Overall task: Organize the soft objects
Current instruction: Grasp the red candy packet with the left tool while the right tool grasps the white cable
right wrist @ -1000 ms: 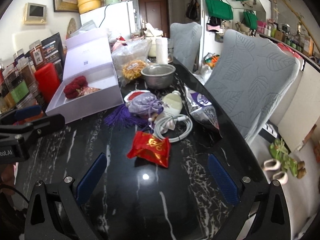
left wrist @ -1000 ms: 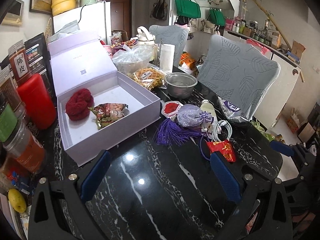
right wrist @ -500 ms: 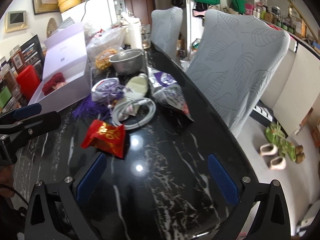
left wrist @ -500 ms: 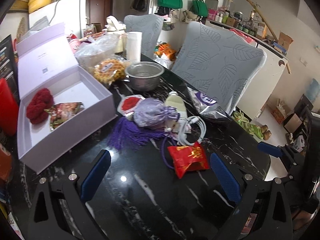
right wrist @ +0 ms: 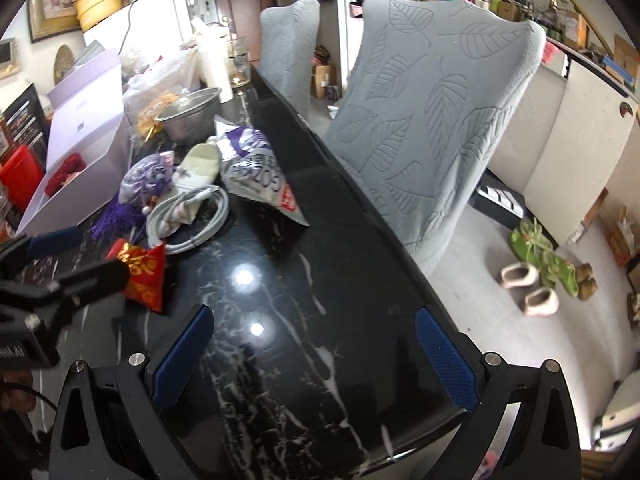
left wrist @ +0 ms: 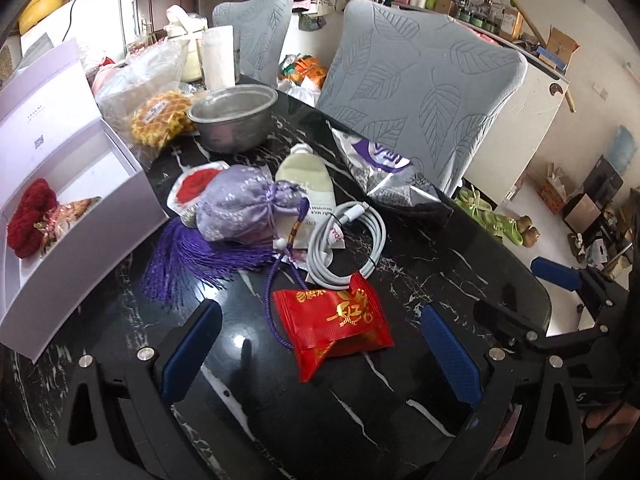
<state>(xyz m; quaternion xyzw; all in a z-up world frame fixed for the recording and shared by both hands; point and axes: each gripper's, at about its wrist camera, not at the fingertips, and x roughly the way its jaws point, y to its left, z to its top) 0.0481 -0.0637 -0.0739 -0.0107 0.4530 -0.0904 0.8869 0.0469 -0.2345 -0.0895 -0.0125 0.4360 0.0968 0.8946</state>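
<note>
A red snack packet [left wrist: 334, 322] lies on the black marble table [left wrist: 440, 248], between the open fingers of my left gripper [left wrist: 320, 344]. Behind it lie a purple tasselled sachet [left wrist: 236, 210], a white coiled cable [left wrist: 346, 246] and a pale tube [left wrist: 306, 178]. An open white box [left wrist: 80, 224] at the left holds a red knitted item [left wrist: 30, 216] and a patterned pouch [left wrist: 66, 214]. My right gripper [right wrist: 314, 354] is open and empty over bare table at the right; the packet also shows in its view [right wrist: 144, 272].
A steel bowl [left wrist: 234, 116], a waffle bag [left wrist: 160, 116] and a silver-purple snack bag [left wrist: 384, 168] sit further back. Two grey chairs [left wrist: 420, 80] stand along the table's right edge. Slippers [right wrist: 532, 288] lie on the floor.
My left gripper has swung right, away from the box, until the red packet sits between its fingers. My right gripper has swung right toward the table's edge and chairs.
</note>
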